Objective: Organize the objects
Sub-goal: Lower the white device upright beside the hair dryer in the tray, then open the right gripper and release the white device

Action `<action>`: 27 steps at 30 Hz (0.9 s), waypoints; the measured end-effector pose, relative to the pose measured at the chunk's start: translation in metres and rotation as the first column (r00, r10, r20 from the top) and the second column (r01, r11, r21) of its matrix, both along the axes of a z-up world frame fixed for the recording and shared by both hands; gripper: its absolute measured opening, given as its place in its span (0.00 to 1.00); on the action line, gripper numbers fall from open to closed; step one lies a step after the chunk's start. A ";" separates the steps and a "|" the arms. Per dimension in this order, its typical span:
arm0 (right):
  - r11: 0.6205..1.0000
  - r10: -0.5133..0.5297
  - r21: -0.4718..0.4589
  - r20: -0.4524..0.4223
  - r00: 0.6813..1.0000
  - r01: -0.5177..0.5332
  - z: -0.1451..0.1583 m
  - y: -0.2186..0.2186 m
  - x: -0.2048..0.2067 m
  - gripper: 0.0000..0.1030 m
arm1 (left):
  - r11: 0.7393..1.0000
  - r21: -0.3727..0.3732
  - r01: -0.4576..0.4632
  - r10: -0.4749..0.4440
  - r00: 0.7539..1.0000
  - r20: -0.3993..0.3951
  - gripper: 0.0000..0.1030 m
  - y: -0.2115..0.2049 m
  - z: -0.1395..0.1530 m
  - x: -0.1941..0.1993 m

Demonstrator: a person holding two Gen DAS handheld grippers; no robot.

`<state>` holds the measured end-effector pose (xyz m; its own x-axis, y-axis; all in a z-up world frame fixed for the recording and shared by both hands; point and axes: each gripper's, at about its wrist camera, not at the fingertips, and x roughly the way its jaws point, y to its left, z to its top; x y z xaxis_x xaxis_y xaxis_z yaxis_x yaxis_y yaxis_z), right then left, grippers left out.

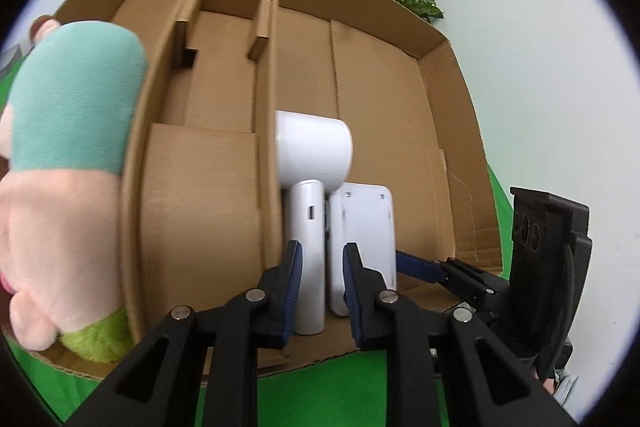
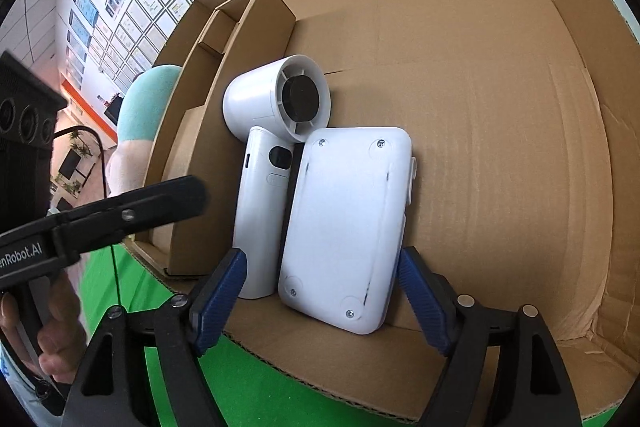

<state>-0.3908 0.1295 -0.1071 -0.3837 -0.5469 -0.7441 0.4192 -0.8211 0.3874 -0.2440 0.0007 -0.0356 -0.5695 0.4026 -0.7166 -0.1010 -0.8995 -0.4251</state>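
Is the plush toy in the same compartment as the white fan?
No, the plush toy sits left of the cardboard divider, while the fan lies in the wide compartment to its right.

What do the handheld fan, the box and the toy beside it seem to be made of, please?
Handheld fan: likely hard plastic, smooth matte white shell with moulded seams. Box: corrugated cardboard, fluted cut edges showing. Toy: apparently soft plush fabric, fuzzy nap.

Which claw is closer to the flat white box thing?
The right claw. Its open fingers sit on both sides of the flat white box. The left claw is beside it, in front of the white fan's handle.
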 end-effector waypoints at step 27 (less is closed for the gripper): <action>0.974 -0.024 0.221 -0.092 0.996 0.043 0.007 -0.010 -0.007 0.64 | 1.000 -0.015 0.013 -0.014 0.999 -0.048 0.19 -0.009 0.003 0.021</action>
<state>-0.3973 0.1192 -0.1004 -0.4682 -0.3573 -0.8082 0.4143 -0.8966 0.1564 -0.2235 -0.0085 -0.0324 -0.5978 0.4000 -0.6948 -0.1332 -0.9042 -0.4059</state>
